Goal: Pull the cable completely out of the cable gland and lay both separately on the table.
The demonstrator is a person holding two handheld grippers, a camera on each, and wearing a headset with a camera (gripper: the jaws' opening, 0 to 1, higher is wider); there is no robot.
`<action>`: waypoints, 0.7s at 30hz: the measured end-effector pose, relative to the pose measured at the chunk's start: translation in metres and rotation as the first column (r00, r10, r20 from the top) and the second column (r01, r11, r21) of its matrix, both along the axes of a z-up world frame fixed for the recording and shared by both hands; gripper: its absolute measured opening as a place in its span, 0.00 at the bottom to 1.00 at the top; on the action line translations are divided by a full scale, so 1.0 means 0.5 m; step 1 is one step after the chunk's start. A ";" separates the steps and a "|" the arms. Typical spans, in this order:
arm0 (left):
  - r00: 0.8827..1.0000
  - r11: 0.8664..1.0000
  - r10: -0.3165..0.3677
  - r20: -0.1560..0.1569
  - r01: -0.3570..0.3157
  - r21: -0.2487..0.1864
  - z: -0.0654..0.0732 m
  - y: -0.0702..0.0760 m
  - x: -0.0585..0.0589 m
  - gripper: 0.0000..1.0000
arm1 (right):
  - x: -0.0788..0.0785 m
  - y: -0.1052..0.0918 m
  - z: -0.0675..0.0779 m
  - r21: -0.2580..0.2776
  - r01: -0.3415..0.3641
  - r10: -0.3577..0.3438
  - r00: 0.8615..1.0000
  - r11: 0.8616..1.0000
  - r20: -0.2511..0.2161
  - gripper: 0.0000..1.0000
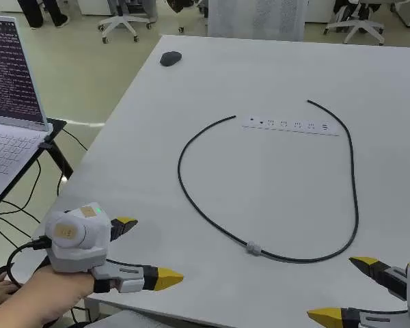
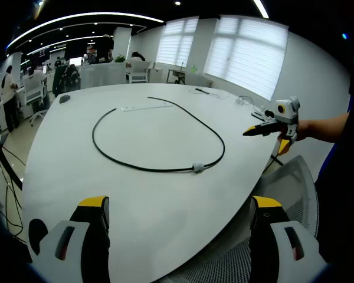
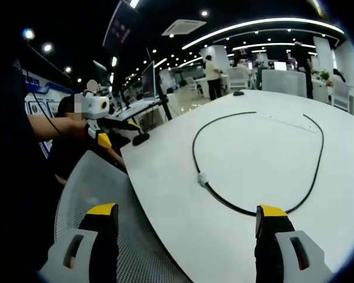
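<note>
Looped cable (image 1: 181,174) with its gland threaded on, both grippers wide and empty at the near edge

The white table (image 1: 273,68) bears the black cable in a wide loop, its ends near a power strip (image 1: 290,126); the left gripper (image 1: 156,249), jaws spread, holds nothing, well apart from the loop; the right gripper (image 1: 333,287), likewise spread, hangs near the loop's lowest bend; the small grey cable gland (image 1: 253,249) sits on that bend, between the two

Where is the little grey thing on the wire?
In the head view, the small grey plastic cable gland sits on the long black cable, at the loop's near side, between the left gripper and the right gripper.
</note>
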State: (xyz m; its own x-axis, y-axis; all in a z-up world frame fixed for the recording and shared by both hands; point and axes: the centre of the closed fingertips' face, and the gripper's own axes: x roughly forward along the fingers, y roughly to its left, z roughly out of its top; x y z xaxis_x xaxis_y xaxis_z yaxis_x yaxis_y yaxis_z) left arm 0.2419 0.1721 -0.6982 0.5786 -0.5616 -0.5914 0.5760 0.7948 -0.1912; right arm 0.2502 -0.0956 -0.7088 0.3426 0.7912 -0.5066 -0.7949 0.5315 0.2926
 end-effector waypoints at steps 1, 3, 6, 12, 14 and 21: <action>1.000 1.000 0.005 0.000 -0.005 -0.007 0.002 -0.002 0.002 0.98 | 0.001 0.001 -0.001 -0.001 -0.002 0.002 1.000 1.000 -0.001 0.97; 1.000 1.000 0.011 0.003 -0.011 -0.012 0.002 -0.002 0.007 0.98 | 0.002 0.002 -0.002 0.001 -0.004 0.004 1.000 1.000 -0.003 0.97; 1.000 1.000 0.013 0.003 -0.013 -0.020 0.002 -0.005 0.010 0.99 | 0.003 0.002 -0.004 -0.002 -0.003 0.003 1.000 1.000 -0.005 0.97; 1.000 1.000 0.010 -0.002 -0.010 -0.020 0.000 -0.005 0.010 0.99 | 0.006 0.002 -0.005 0.005 -0.004 0.004 1.000 1.000 -0.008 0.98; 1.000 1.000 0.014 -0.005 -0.015 -0.026 0.000 -0.003 0.010 0.99 | 0.010 0.002 -0.005 0.009 0.000 0.000 1.000 1.000 -0.008 0.98; 1.000 1.000 0.012 -0.012 -0.012 -0.025 -0.005 0.000 0.009 0.99 | 0.024 0.021 -0.009 -0.011 -0.012 0.012 1.000 1.000 0.003 0.99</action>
